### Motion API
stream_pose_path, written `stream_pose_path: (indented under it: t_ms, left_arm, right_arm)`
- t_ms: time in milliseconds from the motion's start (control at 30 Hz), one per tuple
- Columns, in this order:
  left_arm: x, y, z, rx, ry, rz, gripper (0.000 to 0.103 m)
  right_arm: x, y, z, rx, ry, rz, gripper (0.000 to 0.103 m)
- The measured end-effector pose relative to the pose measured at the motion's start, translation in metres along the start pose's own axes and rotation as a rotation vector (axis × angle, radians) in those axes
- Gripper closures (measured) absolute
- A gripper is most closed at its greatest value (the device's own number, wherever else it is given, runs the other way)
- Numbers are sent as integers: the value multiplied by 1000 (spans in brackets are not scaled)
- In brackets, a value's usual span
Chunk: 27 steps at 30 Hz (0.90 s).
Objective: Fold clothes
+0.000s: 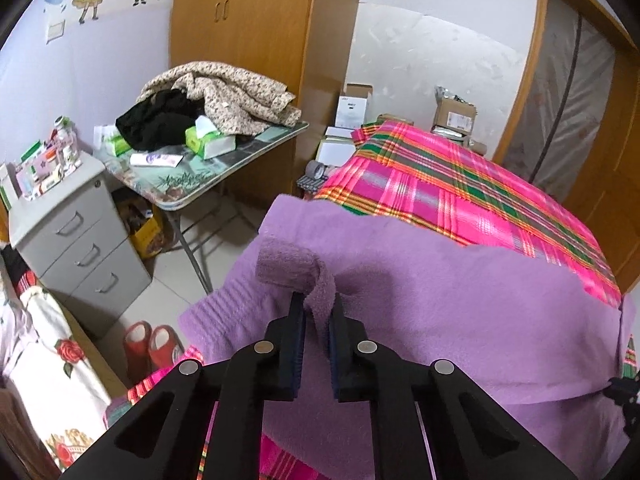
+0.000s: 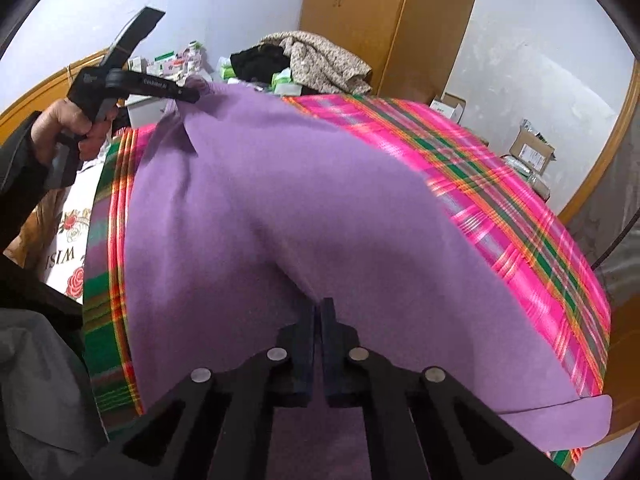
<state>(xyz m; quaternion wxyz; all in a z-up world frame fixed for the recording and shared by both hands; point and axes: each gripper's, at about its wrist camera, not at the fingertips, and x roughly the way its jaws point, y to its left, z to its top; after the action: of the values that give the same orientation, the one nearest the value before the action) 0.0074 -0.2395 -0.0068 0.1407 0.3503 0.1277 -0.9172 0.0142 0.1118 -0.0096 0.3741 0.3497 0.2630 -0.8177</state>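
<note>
A purple fleece garment [image 1: 460, 312] lies spread over a bed covered with a pink plaid sheet [image 1: 452, 184]. My left gripper [image 1: 318, 308] is shut on a ribbed cuff or hem of the purple garment [image 1: 286, 266], lifted a little above the cloth. In the right wrist view the purple garment [image 2: 320, 208] bulges upward, and my right gripper [image 2: 319, 312] is shut on a pinched fold of it. The left gripper [image 2: 188, 94] also shows there at the far left edge of the garment, held by a hand.
A folding table [image 1: 224, 176] with piled clothes [image 1: 224, 100] and tissue packs stands left of the bed. A grey drawer cabinet [image 1: 76, 240], red slippers [image 1: 152, 344] on the tiled floor, a wooden wardrobe [image 1: 248, 12] and cardboard boxes [image 1: 456, 116] surround the bed.
</note>
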Motion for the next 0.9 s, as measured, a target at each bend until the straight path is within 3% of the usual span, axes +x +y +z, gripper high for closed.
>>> stream_pose_path:
  t_ms: [167,333,600,900]
  left_arm:
    - [-11,4,19,11,-45,-30,93]
    - [-24,22,24,6,-90,-47,93]
    - [5,53,-12,-47,20,-58,94]
    - [15,69,-23,-76,52,-47,94]
  right_arm:
    - [-26,-3,13,6,-62,13,100]
    - [-55,12,27,-13,-123,100,101]
    - [-2,47,10,-6,18,243,101]
    - [24,58,-9,41,96,270,100]
